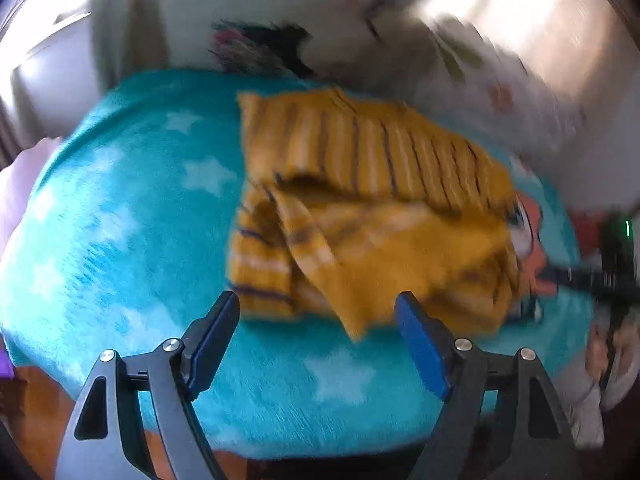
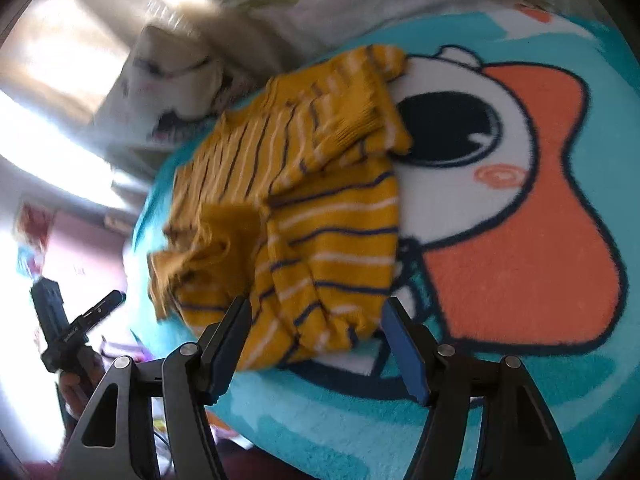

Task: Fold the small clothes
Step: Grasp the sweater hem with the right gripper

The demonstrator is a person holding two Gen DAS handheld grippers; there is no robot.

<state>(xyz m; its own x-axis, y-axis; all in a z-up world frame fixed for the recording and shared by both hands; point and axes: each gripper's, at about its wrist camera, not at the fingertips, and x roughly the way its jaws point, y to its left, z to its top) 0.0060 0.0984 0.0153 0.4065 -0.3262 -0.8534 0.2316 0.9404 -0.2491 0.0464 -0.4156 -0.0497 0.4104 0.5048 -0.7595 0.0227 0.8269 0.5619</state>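
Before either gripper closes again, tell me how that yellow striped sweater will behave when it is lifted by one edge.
The yellow striped sweater will probably be floppy: it already lies in soft folds and bunches at the sleeve. It looks light, a thin knit lying flat. The fleecy teal blanket may drag on it, so a push would likely wrinkle it rather than slide it.

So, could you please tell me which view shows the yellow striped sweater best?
The right wrist view: the yellow striped sweater is sharper there, stripes and folds clear. The left wrist view shows all of it, but motion-blurred.
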